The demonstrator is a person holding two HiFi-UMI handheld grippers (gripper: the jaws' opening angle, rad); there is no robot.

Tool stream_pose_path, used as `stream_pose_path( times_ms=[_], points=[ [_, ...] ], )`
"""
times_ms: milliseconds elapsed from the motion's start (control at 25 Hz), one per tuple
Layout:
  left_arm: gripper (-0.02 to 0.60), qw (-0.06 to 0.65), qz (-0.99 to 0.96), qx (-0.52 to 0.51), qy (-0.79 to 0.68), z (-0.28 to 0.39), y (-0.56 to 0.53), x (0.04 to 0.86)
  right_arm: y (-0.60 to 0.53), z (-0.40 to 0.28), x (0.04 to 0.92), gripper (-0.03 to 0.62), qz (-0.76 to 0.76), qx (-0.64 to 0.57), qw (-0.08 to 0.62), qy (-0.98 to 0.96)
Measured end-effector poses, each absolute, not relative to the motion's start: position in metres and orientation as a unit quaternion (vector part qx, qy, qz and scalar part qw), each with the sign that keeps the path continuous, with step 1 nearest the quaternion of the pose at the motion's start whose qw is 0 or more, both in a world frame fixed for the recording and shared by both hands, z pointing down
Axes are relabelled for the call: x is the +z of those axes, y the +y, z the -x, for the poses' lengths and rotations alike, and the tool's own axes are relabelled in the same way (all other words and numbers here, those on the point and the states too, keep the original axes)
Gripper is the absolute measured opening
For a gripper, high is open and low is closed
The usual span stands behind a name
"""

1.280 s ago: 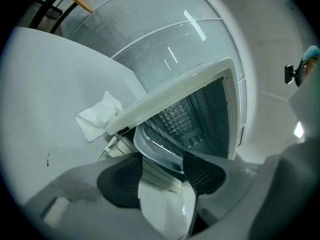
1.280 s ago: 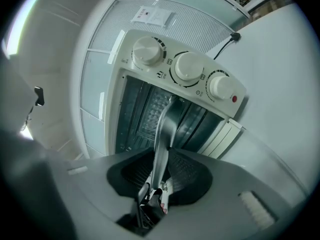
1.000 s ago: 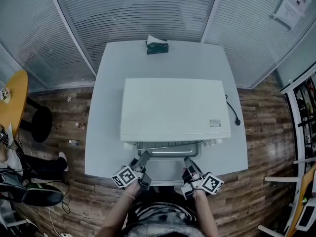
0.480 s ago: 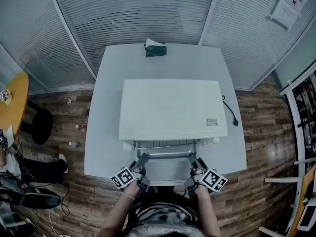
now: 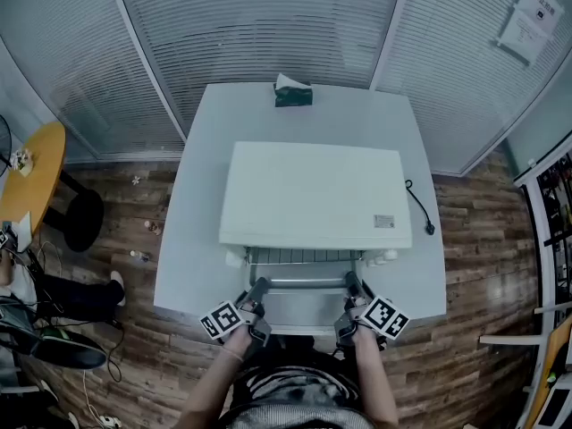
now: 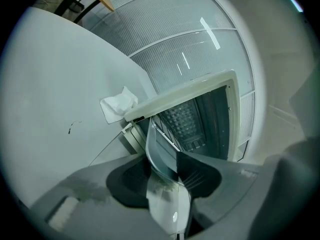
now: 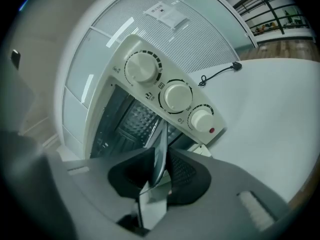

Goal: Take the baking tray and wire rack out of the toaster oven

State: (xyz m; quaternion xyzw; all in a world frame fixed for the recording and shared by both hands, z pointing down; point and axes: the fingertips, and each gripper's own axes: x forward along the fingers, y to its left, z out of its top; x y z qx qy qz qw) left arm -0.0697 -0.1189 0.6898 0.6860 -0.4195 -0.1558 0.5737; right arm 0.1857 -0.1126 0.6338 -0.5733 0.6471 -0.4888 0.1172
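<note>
Baking tray [image 5: 304, 309] is sitting partly out of the toaster oven [image 5: 313, 195], over the dropped door, nearest to me. I'm pinching its front left rim with the left gripper [image 5: 259, 286] and its front right rim with the right gripper [image 5: 351, 282]. Both pairs of jaws have just been closing, and the thin metal rim is lying between the pads of each. Just behind, the wire rack [image 5: 304, 256] is showing in the oven mouth. 3 knobs [image 7: 176, 96] are facing my right gripper. Farthest off, a tissue box [image 5: 293, 92] is resting at the table's [image 5: 197, 239] back edge.

right hand-held gripper [image 7: 161, 158] | jaws just closing on baking tray [image 7: 163, 135] (edge-on)
</note>
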Motion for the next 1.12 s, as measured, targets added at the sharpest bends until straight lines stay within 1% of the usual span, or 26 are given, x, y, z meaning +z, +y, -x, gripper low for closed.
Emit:
stream_pose_path(
  times_ms=[120,400,760,1120],
  points=[
    [0.163,0.571,-0.685,-0.158,-0.423,0.071,-0.108,0.687,-0.102,-0.184,0.632,0.075,0.57,-0.489,0.111,0.651],
    [0.164,0.567,-0.678,-0.171,-0.435,0.075,-0.079,0.685,-0.076,-0.184,0.635,0.083,0.554,-0.506,0.122,0.65],
    [0.164,0.568,-0.684,-0.161,-0.428,0.078,-0.053,0.682,-0.046,-0.181,0.636,0.082,0.558,-0.508,0.129,0.643],
    [0.164,0.567,-0.702,-0.136,-0.409,0.085,-0.034,0.677,-0.011,-0.173,0.636,0.078,0.589,-0.498,0.101,0.629]
  ],
)
